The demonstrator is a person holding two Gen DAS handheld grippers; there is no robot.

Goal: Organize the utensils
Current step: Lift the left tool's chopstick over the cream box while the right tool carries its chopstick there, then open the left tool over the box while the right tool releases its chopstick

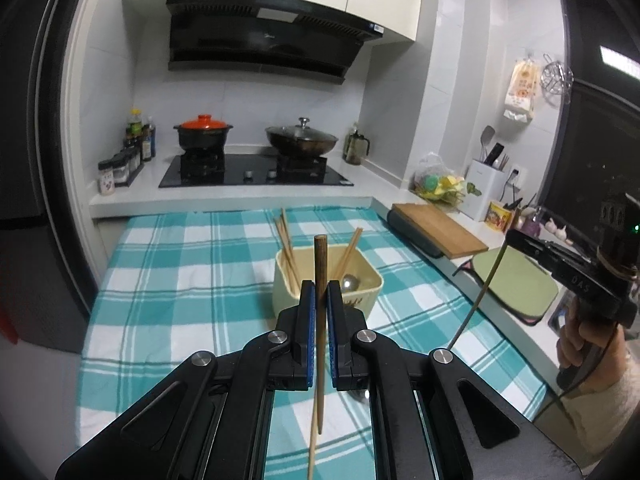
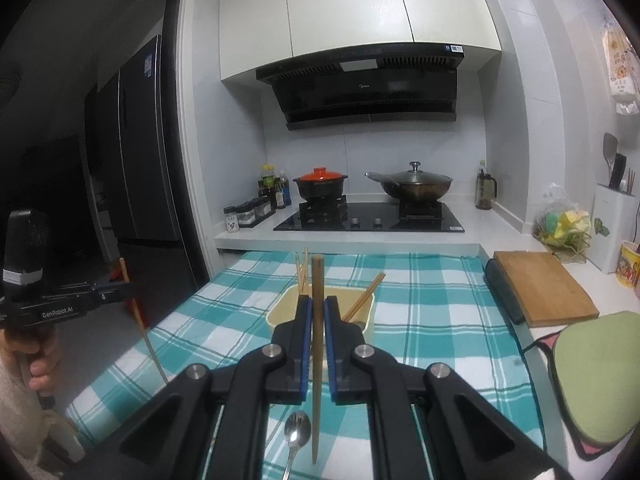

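**Both grippers carry a chopstick toward the bin**

The left gripper (image 1: 320, 296) is clenched on a dark-tipped chopstick (image 1: 319, 320), held upright, thick end up. The right gripper (image 2: 318, 312) grips a second chopstick (image 2: 317, 340) the same way. Each stick hangs roughly vertical, probably so it can drop point-first into the cream bin (image 1: 362, 276) ahead on the checked cloth (image 1: 168, 272), where other chopsticks (image 1: 286, 248) already lean against the walls. A spoon (image 2: 296, 436) still lies on the cloth below the right gripper, not yet sorted.
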